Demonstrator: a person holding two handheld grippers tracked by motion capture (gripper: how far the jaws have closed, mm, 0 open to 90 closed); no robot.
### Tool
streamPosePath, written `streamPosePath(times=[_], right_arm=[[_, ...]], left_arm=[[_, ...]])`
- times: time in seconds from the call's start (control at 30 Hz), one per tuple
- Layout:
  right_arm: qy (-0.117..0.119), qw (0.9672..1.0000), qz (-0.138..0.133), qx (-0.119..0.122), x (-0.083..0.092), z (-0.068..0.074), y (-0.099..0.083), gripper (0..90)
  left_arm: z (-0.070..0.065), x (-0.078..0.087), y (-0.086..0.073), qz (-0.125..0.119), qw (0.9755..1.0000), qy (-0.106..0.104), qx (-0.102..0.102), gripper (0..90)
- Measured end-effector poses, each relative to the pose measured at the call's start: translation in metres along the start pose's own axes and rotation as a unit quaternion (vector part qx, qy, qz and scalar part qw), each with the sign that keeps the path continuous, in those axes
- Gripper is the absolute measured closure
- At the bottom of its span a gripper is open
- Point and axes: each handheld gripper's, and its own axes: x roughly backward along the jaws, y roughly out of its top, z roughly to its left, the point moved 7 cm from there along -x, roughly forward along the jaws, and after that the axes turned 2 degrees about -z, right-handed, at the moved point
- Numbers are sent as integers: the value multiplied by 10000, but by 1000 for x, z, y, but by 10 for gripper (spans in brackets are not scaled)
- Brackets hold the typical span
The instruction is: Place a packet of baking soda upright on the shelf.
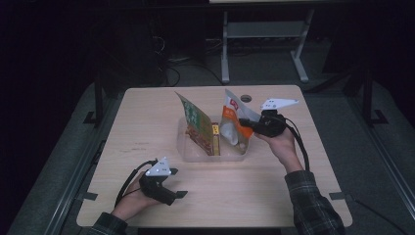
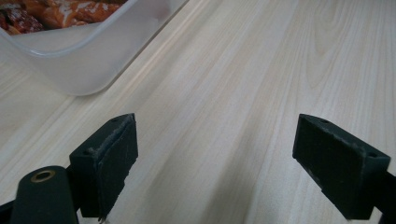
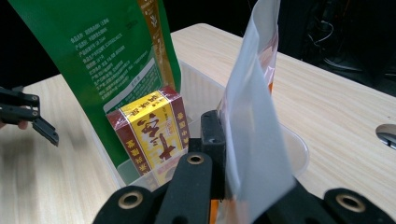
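A clear plastic bin (image 1: 205,157) stands mid-table. In it lean a green pouch (image 1: 193,120), a yellow and red box (image 1: 215,139) and a white and orange pouch (image 1: 231,122). My right gripper (image 1: 244,122) is shut on the white and orange pouch's edge at the bin's right side. In the right gripper view the jaws (image 3: 224,154) pinch the pouch's pale back (image 3: 254,135), beside the box (image 3: 152,130) and the green pouch (image 3: 107,60). My left gripper (image 1: 177,183) rests near the front left, open and empty. Its pads (image 2: 112,158) stand wide apart over bare wood, the bin's corner (image 2: 84,56) just ahead.
A cable grommet hole (image 1: 246,98) sits in the tabletop behind the bin. The wooden table ends close behind the left hand and right of the right forearm. A metal desk frame (image 1: 264,44) stands on the dark floor beyond.
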Motion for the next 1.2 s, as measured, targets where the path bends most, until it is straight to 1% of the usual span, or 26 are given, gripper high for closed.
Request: streamPosePath(times=[0.07, 0.1, 0.17, 0.2, 0.27, 0.33, 0.4, 0.43, 0.5, 0.53, 0.6, 0.8, 0.87, 0.93, 1.0, 1.03, 1.07, 1.1, 1.13, 1.2], right_arm=[[37, 10000, 11, -14, 0, 1, 0, 893], [27, 10000, 13, 30, 0, 1, 0, 881], [-30, 10000, -9, 3, 2, 0, 1, 802], [10, 10000, -34, -60, 3, 0, 2, 779], [11, 9999, -81, -118, 4, -1, 3, 719], [37, 9998, -87, -163, 5, -1, 3, 634], [29, 9998, -36, -176, 5, 1, 3, 527], [-25, 9999, 1, -162, 5, 1, 3, 464], [-96, 9998, 60, -169, 5, 1, 2, 378], [-129, 9997, 86, -181, 6, 2, 2, 357], [-145, 9997, 52, -177, 9, 2, 3, 309], [-212, 9996, 103, -121, 20, 4, 2, 269], [-278, 9996, 17, -92, 26, 5, 1, 271], [-296, 9995, 18, -114, 32, 5, -2, 266], [-245, 9996, -4, -166, 37, 6, -6, 261], [-247, 9995, 62, -189, 39, 6, -8, 244], [-259, 9995, 112, -161, 40, 7, -10, 239], [-260, 9995, 90, -125, 42, 8, -12, 240], [-251, 9996, 54, -128, 44, 9, -13, 240], [-284, 9995, 107, -130, 47, 9, -17, 235]], left_arm=[[0, -1, 0, 28, 10000, -7, -34, 134], [0, -1, 1, 23, 10000, -7, -48, 134], [0, -1, 1, 9, 10000, -12, -38, 134], [0, -1, 1, 21, 10000, -11, -49, 134], [0, -1, 0, 9, 10000, -7, 0, 134], [0, 0, 0, -2, 10000, -5, 8, 134], [0, 0, 1, -11, 10000, 14, -23, 135], [0, 0, 1, -11, 10000, 13, -37, 134], [0, 0, 1, -4, 10000, 15, -38, 134], [1, 0, 1, -2, 10000, 12, -40, 134], [0, 0, 1, -10, 10000, 8, -35, 134], [1, 1, 2, -21, 10000, 14, -56, 134], [1, 1, 2, -21, 10000, 17, -58, 134], [0, 1, 2, -27, 10000, -5, -8, 134], [0, 1, 2, -30, 10000, -8, -9, 134], [0, 1, 2, -28, 10000, -7, -21, 135], [1, 1, 2, -18, 10000, 0, -44, 134], [1, 1, 2, -15, 10000, 6, -67, 134], [1, 1, 2, -26, 10000, 2, -55, 134], [1, 2, 3, -37, 10000, 12, -66, 134]])
